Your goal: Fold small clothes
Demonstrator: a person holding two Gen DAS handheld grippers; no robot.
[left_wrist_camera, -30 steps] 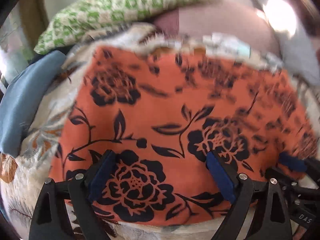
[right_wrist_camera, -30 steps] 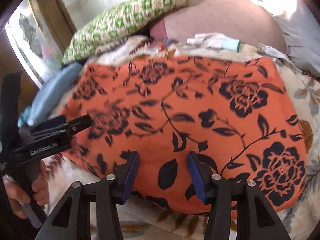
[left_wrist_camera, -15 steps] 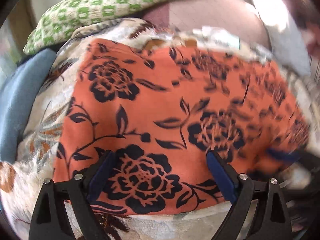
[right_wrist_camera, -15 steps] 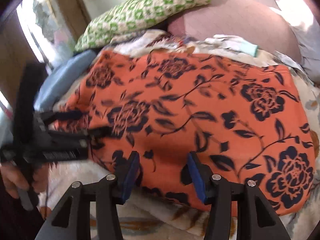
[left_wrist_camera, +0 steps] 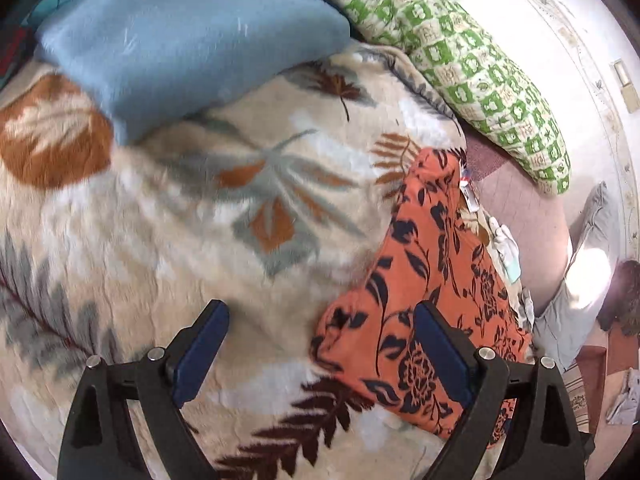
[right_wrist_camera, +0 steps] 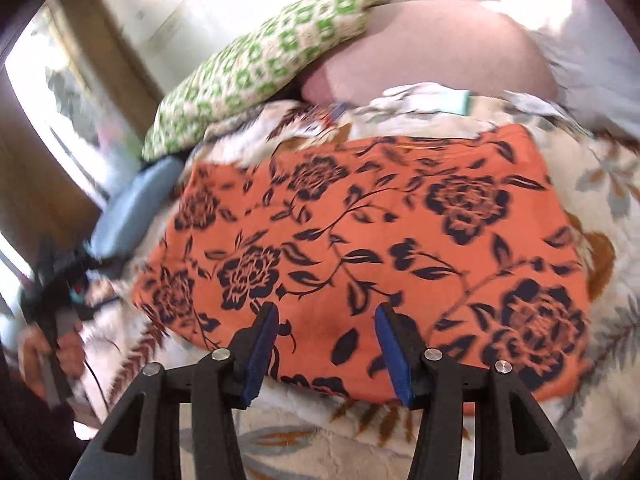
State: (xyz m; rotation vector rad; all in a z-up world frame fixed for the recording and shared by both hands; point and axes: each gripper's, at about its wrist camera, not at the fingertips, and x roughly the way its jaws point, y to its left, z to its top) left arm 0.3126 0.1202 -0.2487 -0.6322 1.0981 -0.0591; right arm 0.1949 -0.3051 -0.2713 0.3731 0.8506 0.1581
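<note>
Orange floral cloth [right_wrist_camera: 360, 248] lies flat and folded on the leaf-patterned blanket [left_wrist_camera: 168, 208], just ahead of the right gripper [right_wrist_camera: 326, 344], whose jaws stand apart and empty over its near edge. A second ago the left gripper [left_wrist_camera: 320, 352] faced it squarely; now, jaws also apart and empty, it has swung off over bare blanket, cloth at its right finger. This piece looks finished, its surface smooth, edges roughly squared.

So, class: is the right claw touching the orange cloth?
Cannot tell. In the right wrist view the open right claw overlaps the orange cloth, but neither contact nor gap shows plainly.
</note>
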